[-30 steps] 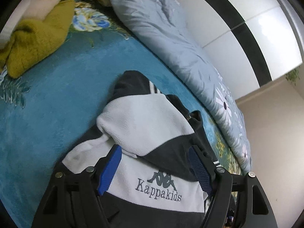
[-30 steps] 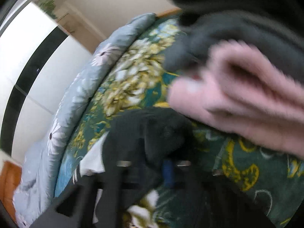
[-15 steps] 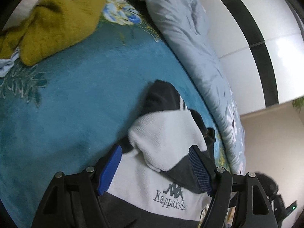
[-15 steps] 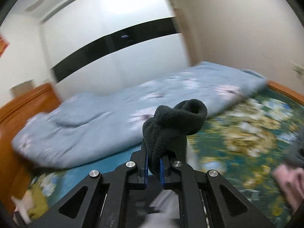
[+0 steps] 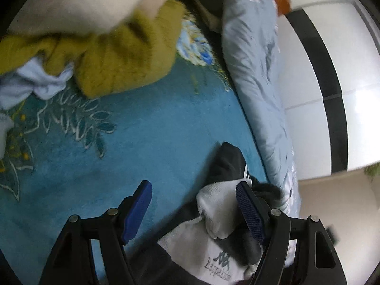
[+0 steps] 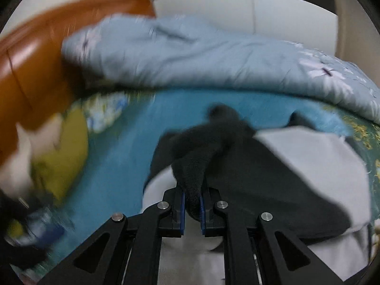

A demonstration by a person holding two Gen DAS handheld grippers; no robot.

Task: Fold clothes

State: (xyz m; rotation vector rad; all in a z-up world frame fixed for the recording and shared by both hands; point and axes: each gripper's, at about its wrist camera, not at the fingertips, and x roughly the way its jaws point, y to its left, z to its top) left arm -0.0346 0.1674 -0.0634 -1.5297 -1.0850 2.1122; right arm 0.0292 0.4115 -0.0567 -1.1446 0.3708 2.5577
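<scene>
A black and white Kappa kids sweatshirt (image 5: 213, 256) lies on the teal bed cover (image 5: 152, 142). My left gripper (image 5: 193, 213) is open just above the cover, its right finger over the garment's white folded part. In the right wrist view my right gripper (image 6: 192, 210) is shut on a dark fleecy fold of the sweatshirt (image 6: 201, 152), held above the garment's dark and white panels (image 6: 313, 156).
An olive knit garment (image 5: 118, 57), a cream one (image 5: 90, 2) and a pale blue cloth (image 5: 35, 80) lie at the far left. A light blue floral quilt (image 6: 190, 54) runs along the far side. A wooden headboard (image 6: 30, 57) and white wardrobe stand behind.
My left gripper has slid left, so most of the sweatshirt now lies to its right. My right gripper has carried the dark fold down over the garment.
</scene>
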